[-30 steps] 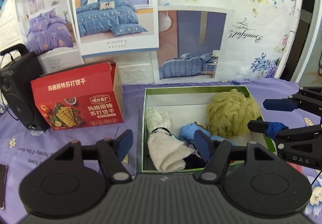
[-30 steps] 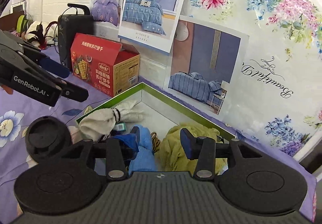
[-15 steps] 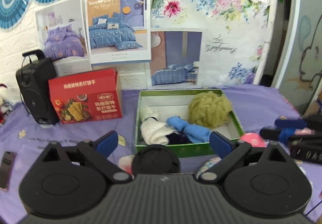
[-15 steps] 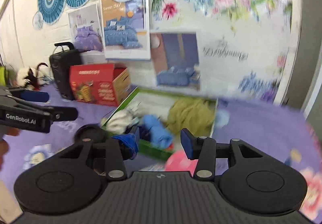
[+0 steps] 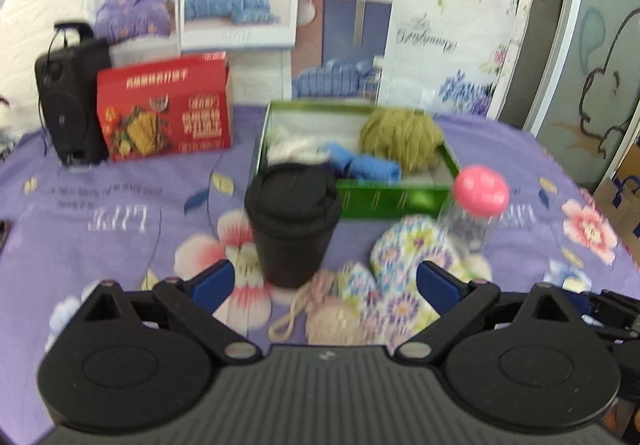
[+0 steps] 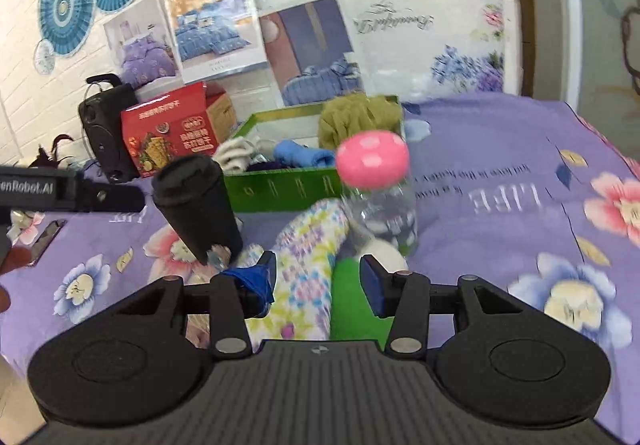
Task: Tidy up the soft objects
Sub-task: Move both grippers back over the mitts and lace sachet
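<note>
A green box (image 5: 394,198) (image 6: 280,187) holds an olive mesh pouf (image 5: 400,137) (image 6: 356,117), a blue towel (image 5: 360,165) (image 6: 304,155) and a white cloth (image 5: 292,145) (image 6: 236,153). A floral cloth (image 5: 396,273) (image 6: 308,257) and a pinkish pouf with a cord (image 5: 332,321) lie on the purple bedspread in front of the box. My left gripper (image 5: 324,285) is open and empty above them. My right gripper (image 6: 318,277) is open and empty over the floral cloth and a green item (image 6: 352,305).
A black lidded cup (image 5: 294,225) (image 6: 198,205) stands before the box. A clear bottle with a pink cap (image 5: 478,201) (image 6: 376,189) stands at its right corner. A red carton (image 5: 166,111) (image 6: 172,133) and black speaker (image 5: 68,101) (image 6: 106,129) stand at the back left.
Both grippers have drawn back from over the box toward the near side of the table. The cup, bottle and floral cloth have come into view. The left jaws stand wider than a second ago.
</note>
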